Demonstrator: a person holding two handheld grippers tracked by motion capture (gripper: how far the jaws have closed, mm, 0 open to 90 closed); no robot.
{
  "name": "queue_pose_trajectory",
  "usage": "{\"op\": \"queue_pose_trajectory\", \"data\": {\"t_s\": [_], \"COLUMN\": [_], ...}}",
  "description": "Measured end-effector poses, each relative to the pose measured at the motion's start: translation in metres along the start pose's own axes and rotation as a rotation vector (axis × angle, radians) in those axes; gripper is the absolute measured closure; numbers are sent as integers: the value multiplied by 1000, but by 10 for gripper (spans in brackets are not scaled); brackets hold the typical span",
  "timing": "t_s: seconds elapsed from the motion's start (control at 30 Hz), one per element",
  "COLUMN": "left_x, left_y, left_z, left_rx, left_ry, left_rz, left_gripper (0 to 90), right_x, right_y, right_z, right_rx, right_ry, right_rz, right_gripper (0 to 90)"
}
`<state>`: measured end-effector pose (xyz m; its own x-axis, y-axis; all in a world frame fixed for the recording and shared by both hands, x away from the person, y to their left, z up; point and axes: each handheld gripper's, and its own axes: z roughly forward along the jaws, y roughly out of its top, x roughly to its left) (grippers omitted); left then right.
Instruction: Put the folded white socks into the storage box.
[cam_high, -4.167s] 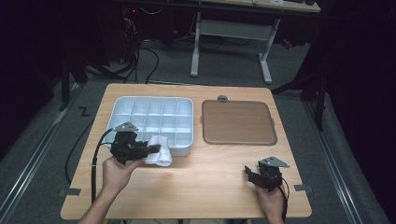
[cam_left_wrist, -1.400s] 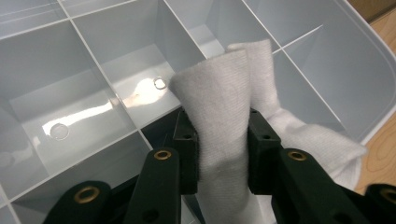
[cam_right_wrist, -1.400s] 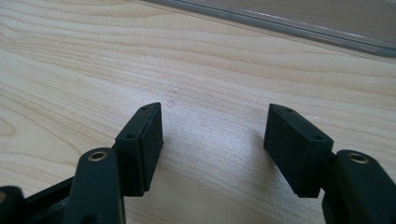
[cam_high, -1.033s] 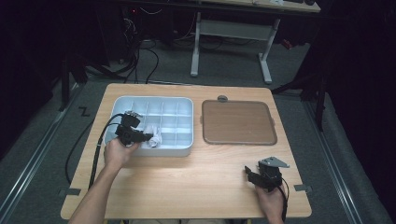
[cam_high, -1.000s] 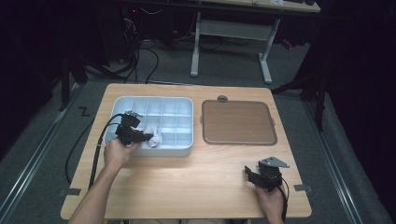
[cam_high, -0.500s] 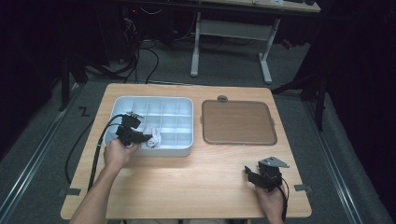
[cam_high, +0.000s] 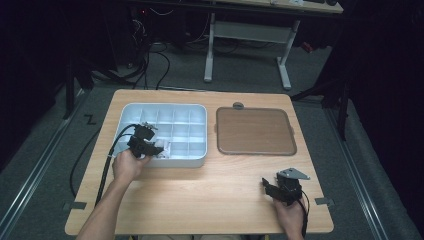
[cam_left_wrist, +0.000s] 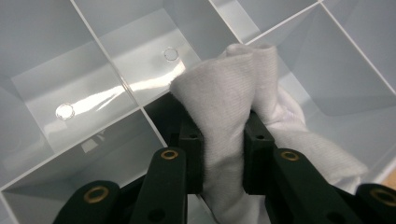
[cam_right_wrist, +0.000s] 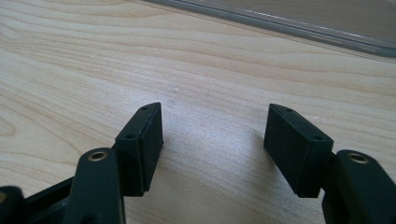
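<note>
A white cloth (cam_left_wrist: 229, 93) is bunched and pinched between the pads of my left gripper (cam_left_wrist: 223, 135), which is shut on it. The cloth (cam_high: 164, 148) hangs into the front compartments of a pale grey divided tray (cam_high: 165, 106), whose thin partition walls (cam_left_wrist: 116, 70) run under it. My left gripper (cam_high: 152, 148) reaches over the tray's front left part. My right gripper (cam_high: 265, 187) rests low over the wooden table (cam_high: 200, 195) at the front right. In its own view my right gripper (cam_right_wrist: 213, 126) stands open, with bare wood between its jaws.
A brown flat tray with rounded corners (cam_high: 254, 131) lies to the right of the divided tray. A small grey knob (cam_high: 238, 105) sits at its far edge. Cables and a desk frame (cam_high: 245, 35) stand on the floor beyond the table.
My left gripper has carried the cloth from the tray's front edge into its front compartments. Over the last second it has barely shifted. My right gripper has stayed put.
</note>
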<state>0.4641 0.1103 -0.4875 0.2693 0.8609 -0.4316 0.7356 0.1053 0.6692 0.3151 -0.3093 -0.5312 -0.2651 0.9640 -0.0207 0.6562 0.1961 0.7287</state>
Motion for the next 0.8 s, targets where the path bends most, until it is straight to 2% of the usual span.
{"op": "queue_pose_trajectory", "data": {"t_s": [0.07,0.23,0.57,0.7,0.8], "left_x": [-3,-1,-5,-6,-7], "left_y": [-4,-3,-1,3,4], "left_z": [7,6,-2,-6,-9], "left_rx": [20,20,-27,-43,-58], "left_ry": [27,15,6,-5,-8], "left_rz": [25,7,21,-6,-12], "left_gripper": [751,746,661,609,564], "right_x": [0,0,0,0,0], "right_y": [0,0,0,0,0], "right_z": [0,0,0,0,0], "right_rx": [0,0,0,0,0], "right_ry": [0,0,0,0,0], "right_rz": [0,0,1,0,0], "right_gripper": [379,378,378,378,378]}}
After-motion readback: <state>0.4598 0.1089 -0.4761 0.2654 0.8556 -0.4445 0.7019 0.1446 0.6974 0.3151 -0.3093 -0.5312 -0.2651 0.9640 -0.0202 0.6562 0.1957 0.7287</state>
